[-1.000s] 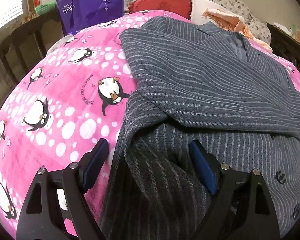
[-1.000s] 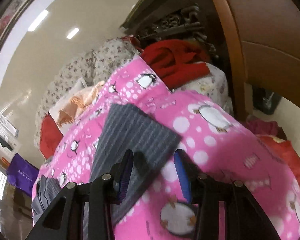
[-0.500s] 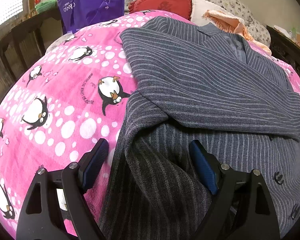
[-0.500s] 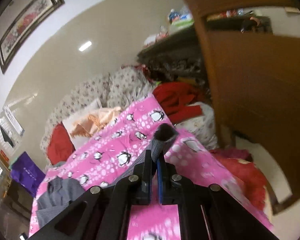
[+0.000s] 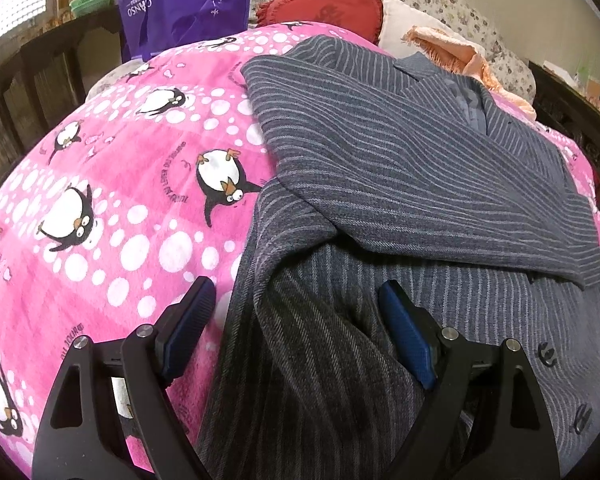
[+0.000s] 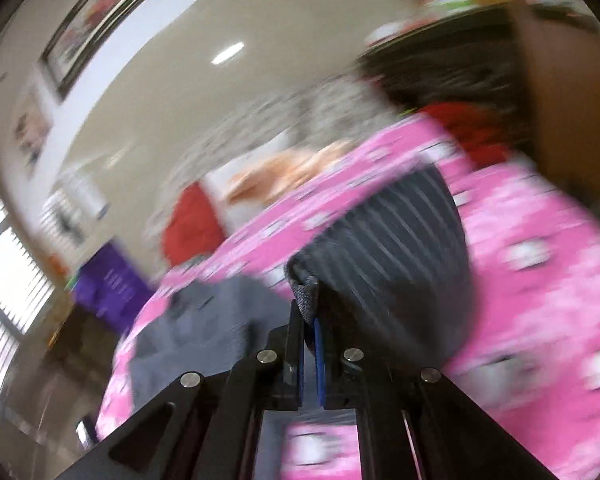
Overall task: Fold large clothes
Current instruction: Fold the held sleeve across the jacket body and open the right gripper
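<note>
A grey pinstriped jacket [image 5: 400, 184] lies on a pink penguin blanket [image 5: 112, 200], one sleeve folded across its front. My left gripper [image 5: 296, 320] hangs open just above the jacket's near left edge, its blue pads on either side of a dark fold without pressing it. In the blurred right wrist view my right gripper [image 6: 309, 320] is shut on the end of the jacket's other sleeve [image 6: 396, 248], which rises off the blanket [image 6: 540, 280] and curves back to the pinched cuff. The jacket's body [image 6: 204, 328] shows low at the left.
A purple bag [image 5: 180, 4] hangs at the bed's far left. A red cushion [image 5: 324, 8], a pale pillow and an orange cloth [image 5: 452, 48] lie at the head. Dark wooden furniture [image 5: 40, 80] stands left of the bed, more at the right. Red cloth [image 6: 460, 128] lies beyond the bed.
My right gripper shut on the striped sleeve end, then lifted and swung it across towards the jacket's body. The left gripper stayed put, open.
</note>
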`<action>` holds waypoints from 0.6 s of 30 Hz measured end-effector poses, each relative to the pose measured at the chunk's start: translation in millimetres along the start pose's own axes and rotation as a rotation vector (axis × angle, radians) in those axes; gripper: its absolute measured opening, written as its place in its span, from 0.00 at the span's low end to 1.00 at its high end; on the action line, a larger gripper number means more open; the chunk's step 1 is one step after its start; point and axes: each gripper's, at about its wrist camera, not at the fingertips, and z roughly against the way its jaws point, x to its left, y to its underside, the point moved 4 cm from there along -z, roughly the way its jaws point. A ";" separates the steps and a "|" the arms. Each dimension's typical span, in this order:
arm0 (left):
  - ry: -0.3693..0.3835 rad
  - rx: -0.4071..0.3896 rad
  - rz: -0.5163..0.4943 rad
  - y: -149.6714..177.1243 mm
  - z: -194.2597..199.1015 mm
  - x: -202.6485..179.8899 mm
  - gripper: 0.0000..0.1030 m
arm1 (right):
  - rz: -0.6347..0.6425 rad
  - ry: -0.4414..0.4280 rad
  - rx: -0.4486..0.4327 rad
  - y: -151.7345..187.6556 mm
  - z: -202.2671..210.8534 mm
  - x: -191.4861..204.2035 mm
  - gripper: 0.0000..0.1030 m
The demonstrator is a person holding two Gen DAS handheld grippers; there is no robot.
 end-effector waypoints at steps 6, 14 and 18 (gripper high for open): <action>0.019 -0.003 0.014 -0.7 0.9 1.9 0.82 | 0.169 -0.147 0.197 79.7 -101.4 101.9 0.04; 0.012 -0.001 0.007 -0.7 0.8 2.9 0.82 | 0.383 0.023 0.393 160.3 -139.4 110.4 0.13; 0.009 -0.001 0.009 -4.3 14.0 -1.3 0.82 | 0.510 0.140 0.340 159.1 -97.6 90.0 0.42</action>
